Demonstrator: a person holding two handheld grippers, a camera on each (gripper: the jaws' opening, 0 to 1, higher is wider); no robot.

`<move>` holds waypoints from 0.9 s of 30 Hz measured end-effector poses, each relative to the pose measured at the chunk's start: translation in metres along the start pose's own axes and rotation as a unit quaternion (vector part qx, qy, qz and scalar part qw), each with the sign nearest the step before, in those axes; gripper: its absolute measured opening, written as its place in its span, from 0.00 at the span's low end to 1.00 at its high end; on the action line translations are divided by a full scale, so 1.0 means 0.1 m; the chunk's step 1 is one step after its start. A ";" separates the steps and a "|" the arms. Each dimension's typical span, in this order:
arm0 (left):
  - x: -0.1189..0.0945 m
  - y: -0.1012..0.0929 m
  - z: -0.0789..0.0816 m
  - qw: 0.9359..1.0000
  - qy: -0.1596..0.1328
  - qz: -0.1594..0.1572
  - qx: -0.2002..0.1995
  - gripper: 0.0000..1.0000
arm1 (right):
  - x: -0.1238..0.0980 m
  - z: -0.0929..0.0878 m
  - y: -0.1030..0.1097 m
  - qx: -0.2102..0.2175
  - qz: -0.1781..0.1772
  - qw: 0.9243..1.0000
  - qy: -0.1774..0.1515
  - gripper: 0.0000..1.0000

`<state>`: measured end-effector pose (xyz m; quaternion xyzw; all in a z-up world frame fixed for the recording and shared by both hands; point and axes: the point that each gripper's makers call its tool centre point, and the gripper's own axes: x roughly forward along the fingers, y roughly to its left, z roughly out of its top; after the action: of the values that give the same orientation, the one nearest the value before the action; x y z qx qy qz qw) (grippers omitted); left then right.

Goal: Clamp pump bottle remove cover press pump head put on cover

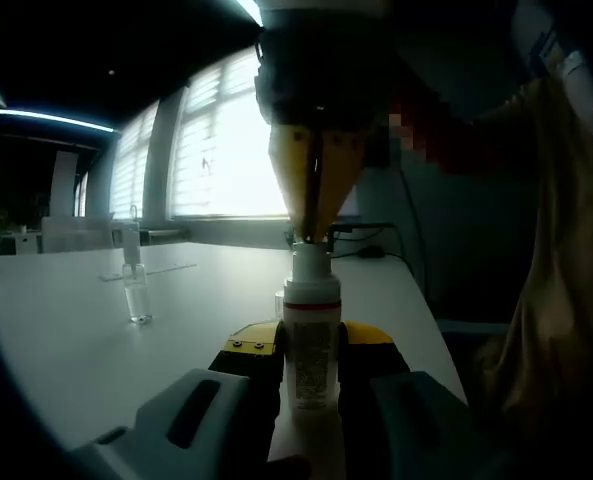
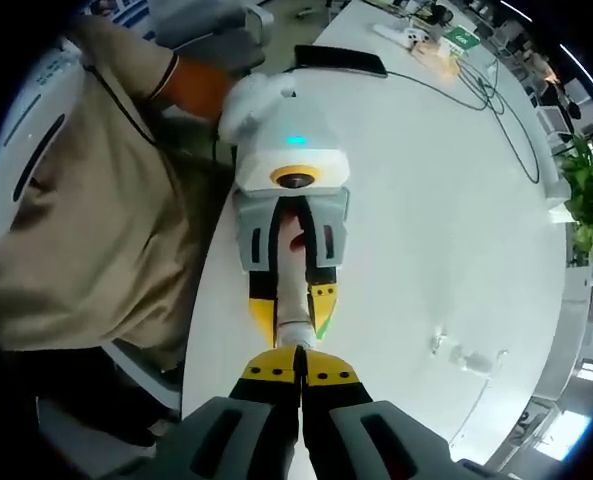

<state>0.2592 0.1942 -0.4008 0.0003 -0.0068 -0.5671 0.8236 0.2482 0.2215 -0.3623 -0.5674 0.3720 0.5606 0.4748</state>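
While left gripper (image 1: 311,375) is clamping pump bottle (image 1: 310,345) upright on white table (image 1: 76,330), right gripper (image 1: 314,225), jaws closed together, is bearing down from 12 o'clock on pump head (image 1: 309,258): pressing step. Bottle axis vertical, head pointing up. Next: lift off, fetch cover. Farther, 9 o'clock, clear cover (image 1: 136,290) is standing apart.

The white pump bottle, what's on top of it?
The right gripper comes down from above onto the top of the pump bottle, its jaws closed together. The very top of the bottle is hidden by those jaws. The left gripper clamps the bottle's sides.
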 end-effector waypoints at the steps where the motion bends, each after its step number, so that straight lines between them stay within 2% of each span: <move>1: 0.00 -0.01 0.00 1.000 0.000 0.000 0.000 0.12 | 0.00 0.00 0.00 0.000 0.000 1.000 0.001 0.00; 13: 0.01 -0.04 0.01 1.000 0.000 0.000 0.001 0.12 | 0.00 0.00 0.00 -0.002 -0.008 1.000 0.002 0.00; 27: 0.00 0.00 0.00 1.000 0.000 -0.001 -0.001 0.12 | -0.07 0.00 0.01 -0.009 -0.017 1.000 -0.016 0.00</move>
<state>0.2596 0.1944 -0.4010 -0.0003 -0.0066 -0.5677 0.8232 0.2470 0.2207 -0.3557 -0.5684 0.3497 0.5649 0.4854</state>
